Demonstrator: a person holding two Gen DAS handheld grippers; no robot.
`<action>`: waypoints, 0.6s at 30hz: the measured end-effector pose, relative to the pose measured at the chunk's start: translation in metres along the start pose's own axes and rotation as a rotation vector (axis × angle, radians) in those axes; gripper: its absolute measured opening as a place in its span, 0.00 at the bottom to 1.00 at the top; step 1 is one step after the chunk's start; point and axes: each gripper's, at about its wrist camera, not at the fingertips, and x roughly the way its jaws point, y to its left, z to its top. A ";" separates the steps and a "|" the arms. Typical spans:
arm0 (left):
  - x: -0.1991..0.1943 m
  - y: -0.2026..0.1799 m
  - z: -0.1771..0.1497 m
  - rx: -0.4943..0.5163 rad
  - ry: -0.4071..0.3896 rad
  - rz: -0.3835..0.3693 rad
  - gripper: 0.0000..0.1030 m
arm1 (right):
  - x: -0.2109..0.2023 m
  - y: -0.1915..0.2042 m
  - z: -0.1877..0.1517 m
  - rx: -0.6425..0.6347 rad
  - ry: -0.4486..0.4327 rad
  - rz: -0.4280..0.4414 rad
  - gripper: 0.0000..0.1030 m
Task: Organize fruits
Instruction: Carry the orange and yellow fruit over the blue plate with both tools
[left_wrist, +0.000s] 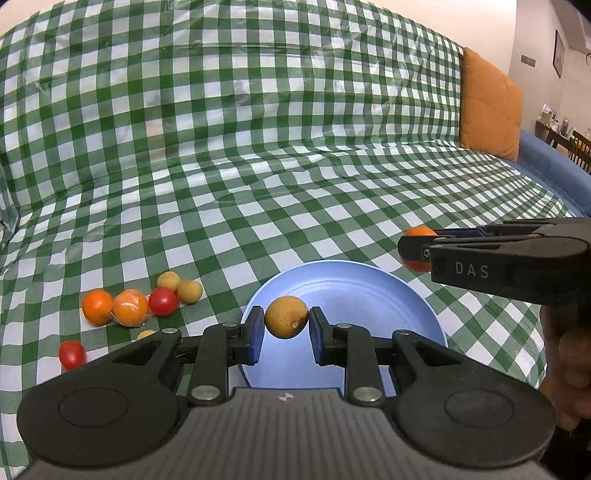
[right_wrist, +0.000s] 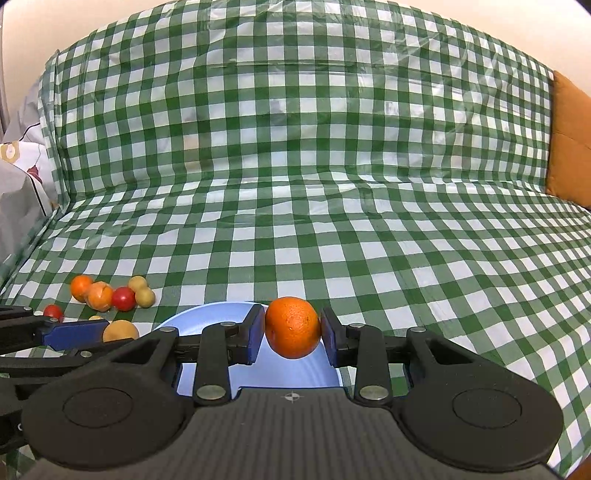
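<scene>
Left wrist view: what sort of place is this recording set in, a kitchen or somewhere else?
Most likely a living room at home, not a kitchen. A green checked cloth drapes over what looks like a blue sofa with an orange cushion, and a dining chair stands in the background.

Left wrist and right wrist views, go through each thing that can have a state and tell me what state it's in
Left gripper: shut on a tan round fruit, held over the blue plate.
Right gripper: shut on an orange, over the plate's edge.
Blue plate: upright on the checked cloth, nothing lying in it.
Loose fruits: clustered on the cloth beside the plate, one orange wrapped in clear film.
</scene>
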 end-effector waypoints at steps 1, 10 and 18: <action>0.000 0.000 0.000 -0.001 0.000 0.001 0.28 | 0.001 0.000 0.000 -0.001 0.000 0.001 0.34; -0.002 0.002 0.001 -0.021 -0.001 -0.011 0.28 | 0.001 0.001 0.000 -0.002 0.000 -0.012 0.34; -0.003 -0.003 0.001 -0.003 -0.009 -0.024 0.28 | 0.001 0.004 0.001 -0.001 0.004 -0.011 0.34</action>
